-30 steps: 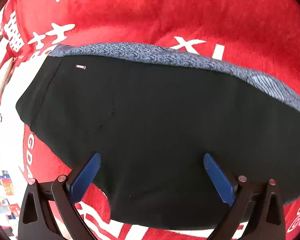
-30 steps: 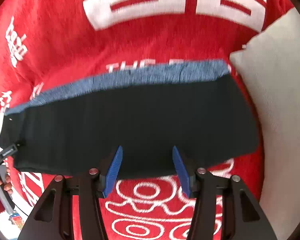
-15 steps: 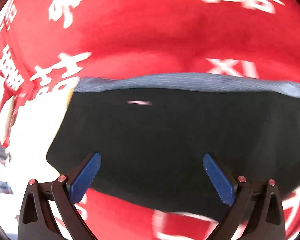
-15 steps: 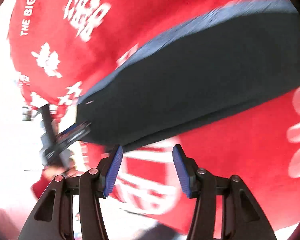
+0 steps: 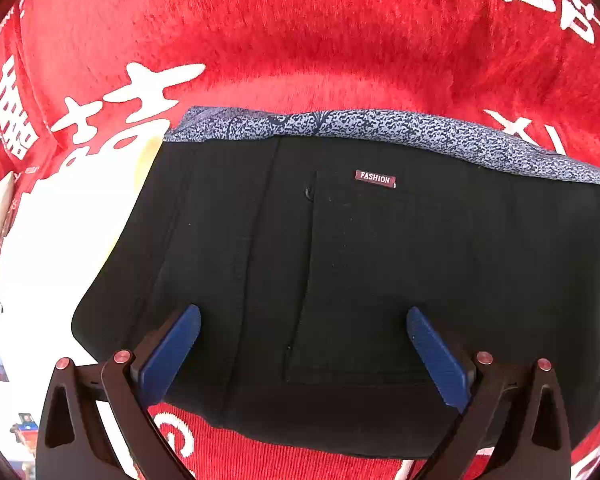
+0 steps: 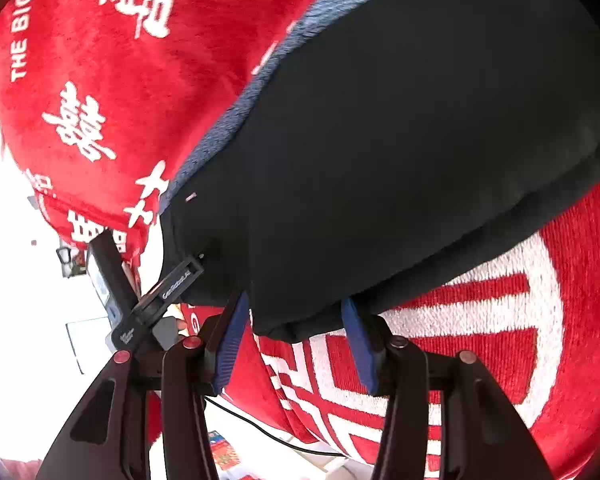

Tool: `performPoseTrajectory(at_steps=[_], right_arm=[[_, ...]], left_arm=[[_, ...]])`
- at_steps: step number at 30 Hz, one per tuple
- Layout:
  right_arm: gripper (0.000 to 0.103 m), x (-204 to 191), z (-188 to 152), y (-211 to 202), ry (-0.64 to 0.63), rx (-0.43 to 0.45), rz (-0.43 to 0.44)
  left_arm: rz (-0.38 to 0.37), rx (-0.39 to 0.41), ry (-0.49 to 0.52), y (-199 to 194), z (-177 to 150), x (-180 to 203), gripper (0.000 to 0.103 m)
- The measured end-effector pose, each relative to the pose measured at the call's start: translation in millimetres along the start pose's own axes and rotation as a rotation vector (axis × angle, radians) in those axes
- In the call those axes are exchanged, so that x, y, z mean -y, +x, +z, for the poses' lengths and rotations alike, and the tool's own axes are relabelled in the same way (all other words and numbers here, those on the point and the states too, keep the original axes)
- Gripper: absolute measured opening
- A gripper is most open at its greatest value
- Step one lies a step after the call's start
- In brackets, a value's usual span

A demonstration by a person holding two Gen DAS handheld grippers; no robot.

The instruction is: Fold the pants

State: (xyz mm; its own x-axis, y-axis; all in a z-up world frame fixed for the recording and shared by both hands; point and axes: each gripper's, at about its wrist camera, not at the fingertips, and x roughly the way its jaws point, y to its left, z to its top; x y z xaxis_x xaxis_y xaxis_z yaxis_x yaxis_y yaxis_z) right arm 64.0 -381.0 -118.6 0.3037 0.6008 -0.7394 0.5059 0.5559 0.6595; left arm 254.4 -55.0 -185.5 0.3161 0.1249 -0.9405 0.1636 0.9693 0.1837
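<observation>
The folded black pants point(image 5: 360, 272) lie on the red blanket, with a blue patterned waistband point(image 5: 380, 128) along the far edge and a small "FASHION" label point(image 5: 375, 179). My left gripper point(image 5: 303, 332) is open above the near part of the pants, its blue fingers wide apart. In the right wrist view the pants point(image 6: 400, 152) fill the upper right. My right gripper point(image 6: 296, 328) is open, its fingers on either side of the near folded edge. The left gripper's body point(image 6: 156, 292) shows at the pants' left end.
The red plush blanket point(image 5: 320, 28) with white characters covers the surface point(image 6: 112, 60). Its left edge drops off to a bright floor point(image 5: 48, 264). A thin black cable point(image 6: 268, 436) runs below the blanket edge in the right wrist view.
The left gripper moved right and nearer over the pants, so the label is now centred. The right gripper swung left to the pants' near edge, which now sits between its fingers.
</observation>
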Motion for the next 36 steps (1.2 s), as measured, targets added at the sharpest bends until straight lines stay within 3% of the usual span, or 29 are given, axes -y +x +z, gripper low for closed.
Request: performPoseTrajectory(at_steps=[1, 2, 4, 8, 12, 15, 19, 22, 25, 26, 28, 29, 33, 36], right_arm=[[0.049, 0, 0, 1, 0.014, 0.001, -0.001], [0.038, 0, 3, 4, 0.037, 0.0, -0.003], [0.007, -1, 8, 6, 0.06, 0.002, -0.038], [0.005, -17, 3, -4, -0.019, 0.031, -0.065], [0.0, 9, -12, 7, 0.016, -0.006, -0.123], [0.001, 9, -18, 7, -0.015, -0.044, -0.157], [0.005, -9, -17, -26, -0.155, -0.032, -0.185], [0.01, -25, 5, -54, -0.278, 0.053, -0.275], [0.029, -29, 43, -67, -0.349, 0.136, -0.387], [0.036, -29, 58, -63, -0.382, 0.137, -0.439], [0.035, -13, 72, -50, -0.39, 0.065, -0.549], [0.036, -1, 70, -45, -0.368, 0.029, -0.543], [0.036, -2, 46, -56, -0.432, 0.105, -0.515], [0.037, -4, 32, -65, -0.366, 0.102, -0.365]], left_arm=[[0.0, 0.0, 0.001, -2, 0, 2, 0.103], [0.0, -0.002, 0.0, -3, 1, 2, 0.103], [-0.001, -0.021, 0.002, -5, 5, 1, 0.103], [-0.011, -0.032, 0.036, -8, 1, 0, 0.103], [0.011, 0.002, 0.072, -9, -7, 5, 0.103], [0.014, -0.035, 0.062, -13, -4, 8, 0.103], [-0.08, -0.029, 0.089, -39, -3, 34, 0.103], [-0.154, 0.005, 0.112, -55, 4, 69, 0.103], [-0.185, 0.0, 0.162, -54, 9, 111, 0.103], [-0.178, -0.016, 0.184, -51, 7, 122, 0.103], [-0.176, -0.053, 0.207, -44, -12, 136, 0.103], [-0.184, -0.029, 0.181, -47, -22, 134, 0.103], [-0.251, -0.078, 0.091, -47, -41, 117, 0.103], [-0.25, -0.084, 0.088, -46, -42, 115, 0.103]])
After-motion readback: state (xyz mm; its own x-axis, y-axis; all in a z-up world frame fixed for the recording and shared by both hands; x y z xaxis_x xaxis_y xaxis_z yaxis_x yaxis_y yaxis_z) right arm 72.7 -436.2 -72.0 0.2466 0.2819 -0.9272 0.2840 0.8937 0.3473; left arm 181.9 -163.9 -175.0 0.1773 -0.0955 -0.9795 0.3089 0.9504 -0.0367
